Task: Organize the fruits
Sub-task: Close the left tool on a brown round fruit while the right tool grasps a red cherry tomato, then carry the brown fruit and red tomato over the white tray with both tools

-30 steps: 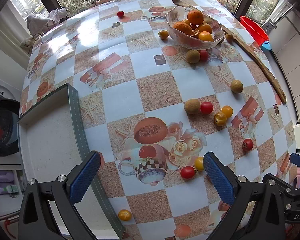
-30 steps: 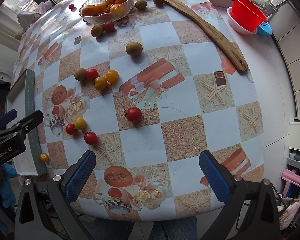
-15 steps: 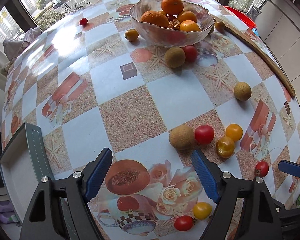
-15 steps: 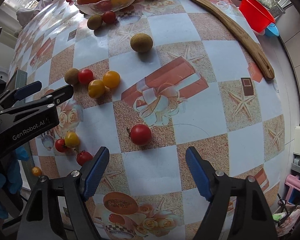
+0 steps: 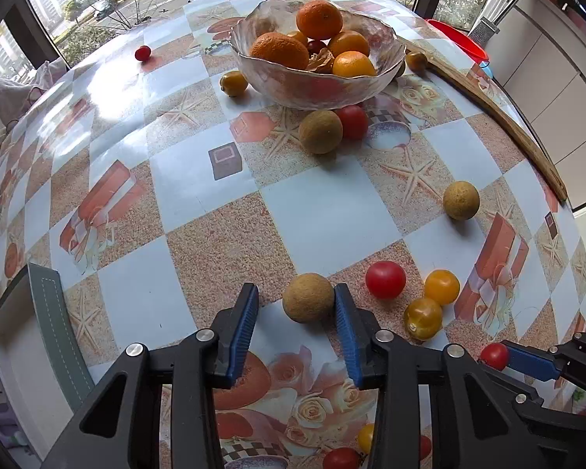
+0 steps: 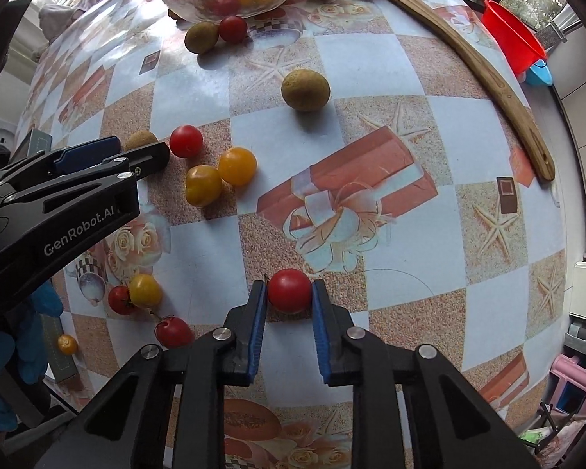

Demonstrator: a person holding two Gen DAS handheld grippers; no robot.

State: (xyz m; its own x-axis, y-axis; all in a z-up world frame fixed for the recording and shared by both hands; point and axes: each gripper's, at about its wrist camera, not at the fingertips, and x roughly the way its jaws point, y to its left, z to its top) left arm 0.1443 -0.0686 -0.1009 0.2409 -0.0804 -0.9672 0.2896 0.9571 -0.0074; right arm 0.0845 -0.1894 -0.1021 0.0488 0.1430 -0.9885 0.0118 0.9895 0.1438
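Observation:
A glass bowl [image 5: 386, 70] of oranges stands at the table's far side. My left gripper [image 5: 297, 305] is open around a brown round fruit [image 5: 306, 303] on the table; the right finger touches it and a gap shows on the left. My right gripper [image 6: 289, 293] has closed in on a red tomato [image 6: 289, 290] that sits on the table, with both pads [image 6: 319, 312] at its sides. A red tomato [image 5: 385, 279] and two yellow tomatoes [image 5: 441, 286] lie just right of the left gripper.
More brown fruits [image 5: 460, 200] and tomatoes [image 6: 144, 291] lie scattered over the checked tablecloth. A long curved wooden piece [image 6: 484, 74] lies along the right side. A red bucket [image 6: 511, 35] stands beyond it. A grey-edged tray [image 5: 50, 312] sits at the left table edge.
Both grippers moved forward and down toward the table and narrowed: the left around the brown fruit, the right onto the red tomato.

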